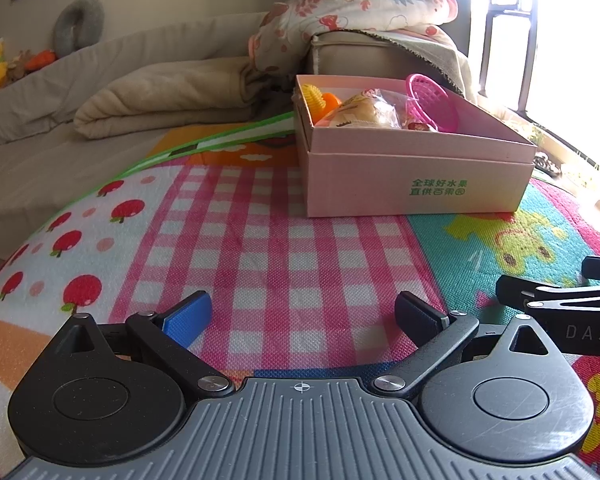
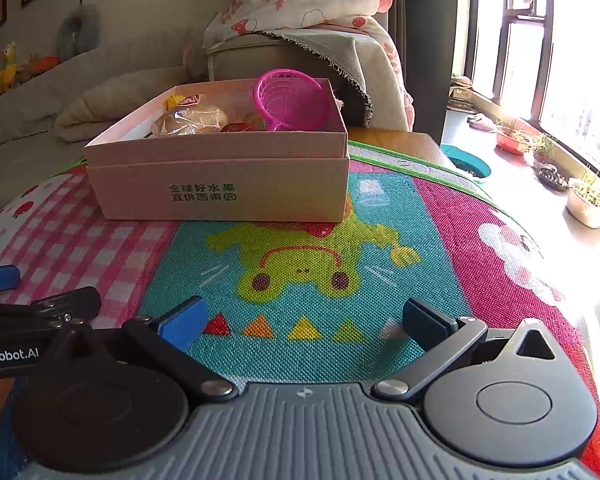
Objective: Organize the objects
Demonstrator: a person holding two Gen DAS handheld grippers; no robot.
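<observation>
both gripper (image 1: 303, 316) (image 2: 305, 322) jaws gape before pink box (image 1: 416, 176) (image 2: 220, 184)

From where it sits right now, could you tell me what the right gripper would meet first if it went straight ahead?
The right gripper, open and empty, points across bare play mat at the pink box. It would probably meet the box's front wall first, though depth is hard to judge.
</observation>
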